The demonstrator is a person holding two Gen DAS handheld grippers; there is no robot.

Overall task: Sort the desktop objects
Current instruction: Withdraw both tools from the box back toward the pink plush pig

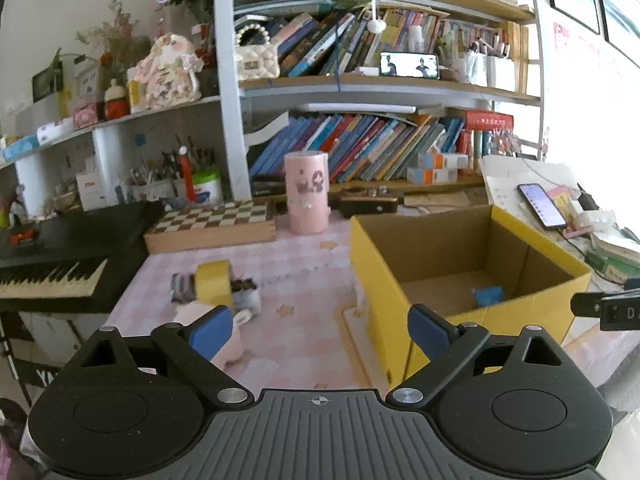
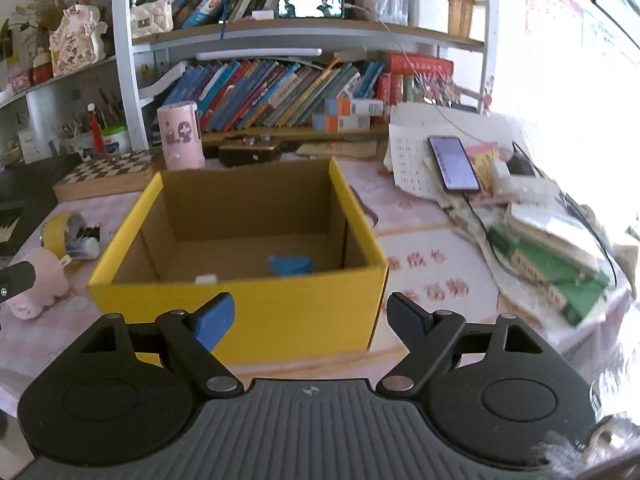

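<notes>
Sorting looks partly done: the yellow box (image 2: 240, 312) already holds a blue item (image 2: 291, 265) and a small white piece (image 2: 205, 279). Left of the box, a tape roll (image 1: 213, 282), binder clips (image 1: 244, 285) and a pink toy (image 2: 40, 280) lie on the tabletop (image 1: 296, 264), not yet sorted. The left tongs (image 1: 320, 330) and right tongs (image 2: 310, 316) are both spread, pinching nothing. The tabletop has a pink checked cover; crowded bookshelves (image 1: 360, 84) stand behind, a keyboard (image 1: 52, 272) at left.

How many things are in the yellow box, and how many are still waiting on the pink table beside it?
Inside the yellow cardboard box: 2 (blue flat piece, small white block)
Left on the table: 4 (yellow tape roll, black binder clip, white little roller, pink plush toy)
Total: 6
</notes>
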